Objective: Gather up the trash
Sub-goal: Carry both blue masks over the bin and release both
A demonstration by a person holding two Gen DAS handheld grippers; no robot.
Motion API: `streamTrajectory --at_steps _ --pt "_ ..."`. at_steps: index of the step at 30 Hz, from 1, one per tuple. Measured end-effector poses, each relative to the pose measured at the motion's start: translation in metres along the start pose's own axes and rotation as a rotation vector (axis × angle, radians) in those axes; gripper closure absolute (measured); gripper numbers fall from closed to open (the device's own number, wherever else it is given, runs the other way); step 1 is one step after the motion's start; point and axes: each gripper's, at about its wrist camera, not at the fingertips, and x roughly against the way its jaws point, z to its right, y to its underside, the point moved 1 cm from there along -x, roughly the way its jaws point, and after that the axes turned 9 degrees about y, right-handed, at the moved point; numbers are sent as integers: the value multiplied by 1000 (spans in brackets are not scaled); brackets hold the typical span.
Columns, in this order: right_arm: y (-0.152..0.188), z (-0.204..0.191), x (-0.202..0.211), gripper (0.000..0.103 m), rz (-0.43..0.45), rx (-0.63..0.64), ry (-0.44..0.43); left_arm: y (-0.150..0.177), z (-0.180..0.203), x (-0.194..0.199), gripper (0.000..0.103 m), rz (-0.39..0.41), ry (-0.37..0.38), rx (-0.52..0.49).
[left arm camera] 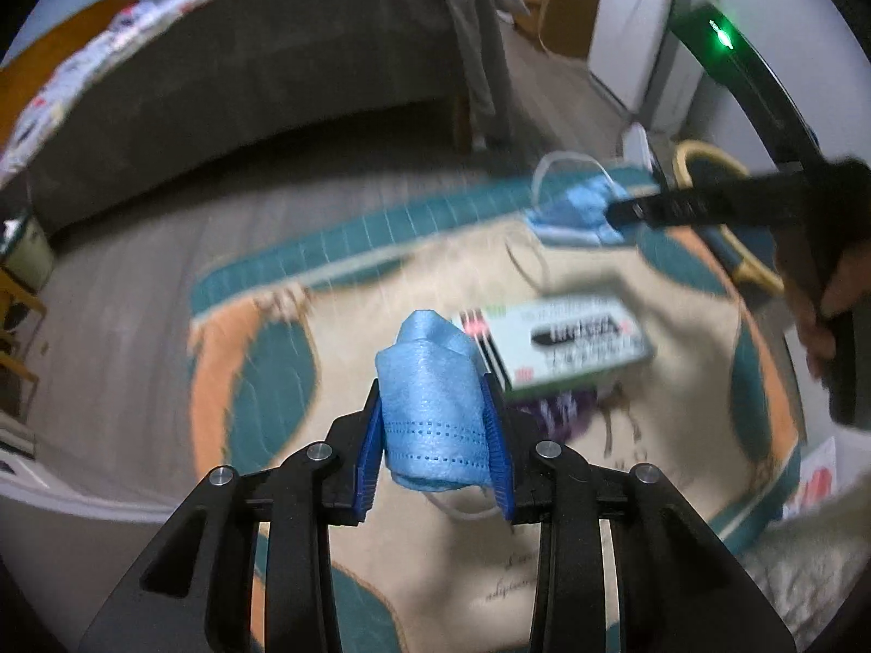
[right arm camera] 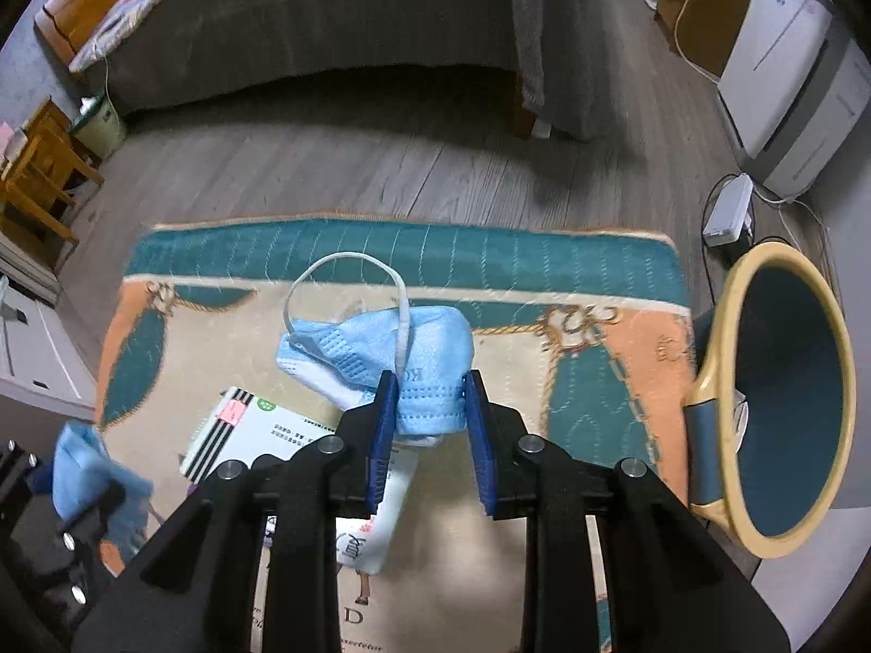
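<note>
My left gripper (left arm camera: 433,408) is shut on a crumpled blue face mask (left arm camera: 430,397) and holds it above the patterned rug (left arm camera: 261,381). That mask also shows at the lower left of the right wrist view (right arm camera: 87,473). My right gripper (right arm camera: 427,386) is shut on a second blue face mask (right arm camera: 381,353) with a white ear loop, at the rug's far part; it also shows in the left wrist view (left arm camera: 577,207). A flat white and green printed box (left arm camera: 566,345) lies on the rug between the grippers, also seen in the right wrist view (right arm camera: 245,430).
A teal bin with a cream rim (right arm camera: 784,397) lies tipped on its side right of the rug. A bed (right arm camera: 326,27) with a dark skirt stands behind. A white appliance (right arm camera: 784,87) and a power adapter (right arm camera: 727,212) are far right. A wooden chair (right arm camera: 38,174) stands at the left.
</note>
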Motion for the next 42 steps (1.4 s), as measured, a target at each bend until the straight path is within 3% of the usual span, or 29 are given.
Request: streamTrajectory --at_steps 7,12,26,42 --pt "2 30 37 78 75 -43 -6 -21 30 22 68 139 -52 -43" --pt "9 50 56 78 104 -56 -2 -31 55 29 68 178 -43 -67" --pt "27 125 83 78 157 -123 56 -49 113 22 68 221 -15 -138" --pt "46 224 66 78 136 -262 134 -76 172 -12 68 206 62 -191"
